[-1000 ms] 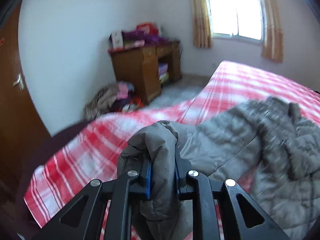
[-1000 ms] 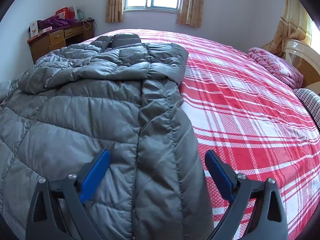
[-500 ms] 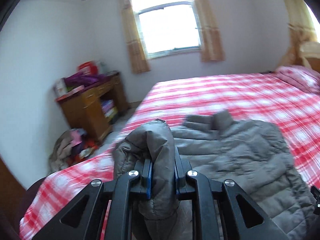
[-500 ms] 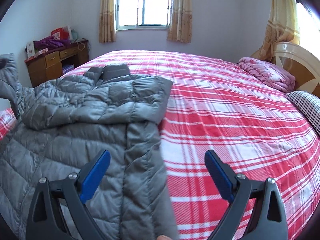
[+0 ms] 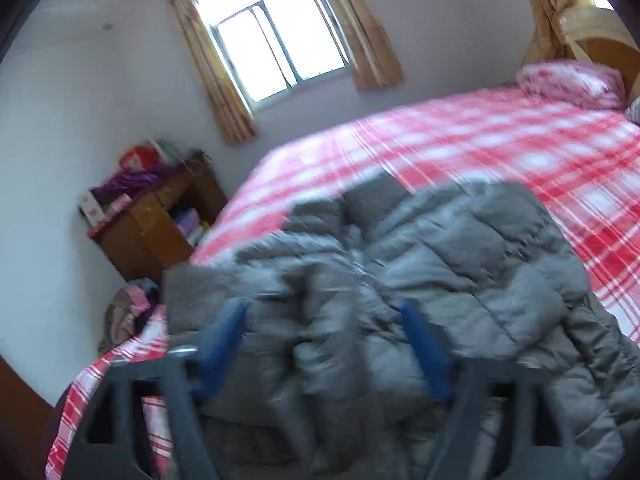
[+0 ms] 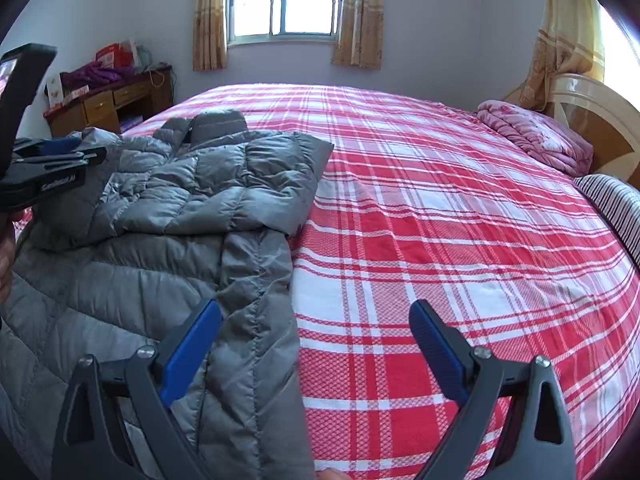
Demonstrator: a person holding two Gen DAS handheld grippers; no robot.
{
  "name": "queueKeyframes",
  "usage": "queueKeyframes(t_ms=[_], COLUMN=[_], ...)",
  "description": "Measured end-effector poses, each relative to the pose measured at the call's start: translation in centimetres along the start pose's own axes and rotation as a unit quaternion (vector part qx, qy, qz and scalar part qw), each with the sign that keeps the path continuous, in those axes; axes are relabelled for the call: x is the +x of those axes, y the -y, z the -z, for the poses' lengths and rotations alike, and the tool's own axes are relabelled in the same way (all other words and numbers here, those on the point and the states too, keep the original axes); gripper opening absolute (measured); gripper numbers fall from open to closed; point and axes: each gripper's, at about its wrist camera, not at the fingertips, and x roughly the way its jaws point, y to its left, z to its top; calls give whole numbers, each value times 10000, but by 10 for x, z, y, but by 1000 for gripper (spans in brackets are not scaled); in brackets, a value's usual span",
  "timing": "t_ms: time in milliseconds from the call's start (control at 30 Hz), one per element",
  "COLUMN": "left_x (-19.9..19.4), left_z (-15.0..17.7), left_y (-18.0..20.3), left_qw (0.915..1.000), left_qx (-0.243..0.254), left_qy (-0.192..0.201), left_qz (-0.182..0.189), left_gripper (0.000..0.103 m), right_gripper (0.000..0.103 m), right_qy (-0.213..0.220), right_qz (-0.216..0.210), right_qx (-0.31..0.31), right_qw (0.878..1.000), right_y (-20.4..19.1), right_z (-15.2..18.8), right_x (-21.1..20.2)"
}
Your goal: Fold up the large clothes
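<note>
The grey puffer jacket (image 6: pixel 168 216) is lying spread across the left part of the bed (image 6: pixel 440 208) on the red plaid sheet, with one sleeve folded over the chest and its front edge running down toward the camera. The left gripper (image 5: pixel 324 340) is hanging over the jacket with its jaws spread wide and nothing between them — the view is blurry, but the blue pads are clearly apart. The right gripper (image 6: pixel 316 344) is hovering at the jacket's near edge, jaws also wide open, holding nothing, with one pad over the fabric and the other over bare sheet.

Handling-wise, I'm guessing this thing is light but bulky and springy — the down baffles are probably going to puff back after every fold, and that shiny shell looks slippery. I'd be pinching along a stitched seam, the hem or the zipper edge rather than mid-panel, and biting deep so it isn't sliding out.
</note>
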Motion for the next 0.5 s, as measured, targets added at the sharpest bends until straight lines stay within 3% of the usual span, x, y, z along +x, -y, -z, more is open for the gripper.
queueKeyframes(t_ms=[133,233,333,500], left_x=[-19,-17,9,60], left_z=[2,12,38,93], left_y=[-43,-82,-124,-173], left_qw=[9990,9975,9932,9691], left_qx=[-226,-511,-779,-1404], left_qy=[359,344,-123,-1311], left_qz=[-118,-344,-856,-1549], left_gripper=[95,97,97,97], right_gripper=[97,97,97,97], right_qy=[-74,-90,-41,-24], right_qz=[-28,-271,-506,-1007], right_qx=[-82,-93,-148,-158], right_qw=[9999,9995,9986,9948], right_y=[-6,-19,-39,-79], right_z=[-10,-26,-44,-69], right_x=[1,-2,-6,2])
